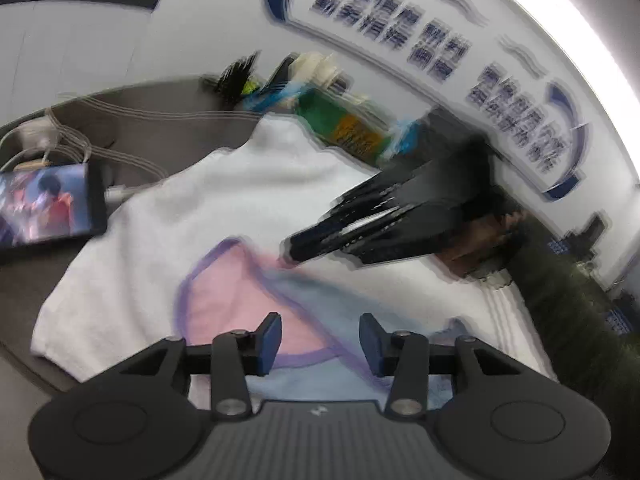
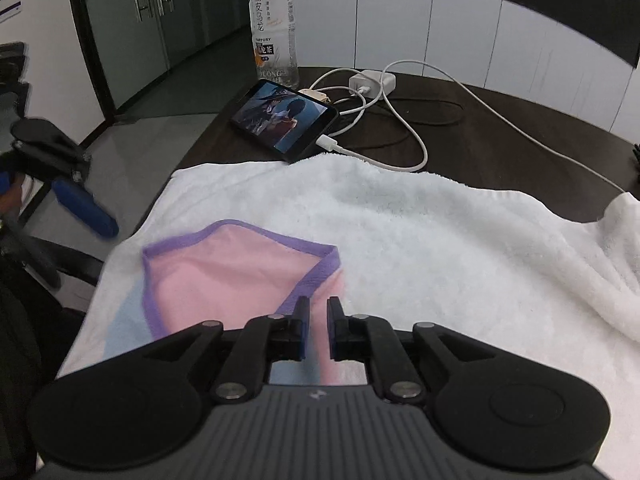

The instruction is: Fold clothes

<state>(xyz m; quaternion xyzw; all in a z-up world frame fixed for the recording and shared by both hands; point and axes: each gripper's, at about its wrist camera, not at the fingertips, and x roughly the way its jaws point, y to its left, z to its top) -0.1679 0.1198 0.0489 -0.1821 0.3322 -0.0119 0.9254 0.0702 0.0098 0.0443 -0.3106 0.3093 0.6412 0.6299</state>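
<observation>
White towel (image 2: 420, 232) spread over the dark table (image 2: 500, 120); pink cloth (image 2: 224, 276), purple-edged, lies on its near part, one corner folded over; my right gripper (image 2: 317, 320) pinches that cloth's fold; my left gripper (image 1: 320, 340) hovers above, jaws spread, empty.

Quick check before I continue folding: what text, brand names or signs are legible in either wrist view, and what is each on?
"SUNTORY", partly readable, on the label of the water bottle.
"OOLONG", faint, lower on the same label.
Large Chinese characters run down that label; I cannot read them reliably.
Blue Chinese lettering on the wall sign: motion-blurred, unreadable.
Phone screen: a picture only, with no legible text.
Green box: print too blurred.
</observation>
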